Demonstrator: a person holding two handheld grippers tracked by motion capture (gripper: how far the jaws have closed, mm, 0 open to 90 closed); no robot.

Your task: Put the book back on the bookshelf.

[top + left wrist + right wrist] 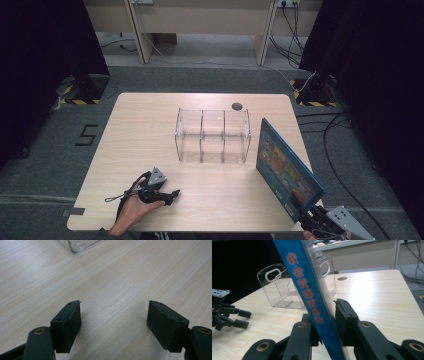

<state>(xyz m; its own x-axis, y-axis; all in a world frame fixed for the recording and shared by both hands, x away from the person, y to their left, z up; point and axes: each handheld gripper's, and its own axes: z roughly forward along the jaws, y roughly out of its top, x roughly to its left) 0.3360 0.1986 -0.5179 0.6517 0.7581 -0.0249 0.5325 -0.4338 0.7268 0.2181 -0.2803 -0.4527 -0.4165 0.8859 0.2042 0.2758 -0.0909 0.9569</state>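
A thin blue book (287,170) with a colourful cover stands tilted over the table's front right corner. My right gripper (310,217) is shut on its lower edge. In the right gripper view both pads press the blue spine (304,282), which carries red characters, between the jaws of that gripper (324,312). A clear plastic rack (212,135) with three compartments stands upright mid-table, to the left of the book; its handled side walls (279,287) rise beyond the spine. My left gripper (172,196) rests at the front left, held by a hand, jaws apart (113,322) over bare wood.
The light wooden table (150,120) has a round cable hole (237,106) behind the rack. One corner of the rack (80,246) lies ahead of the left jaws. Cables run over the floor at the right, and dark curtains hang on both sides.
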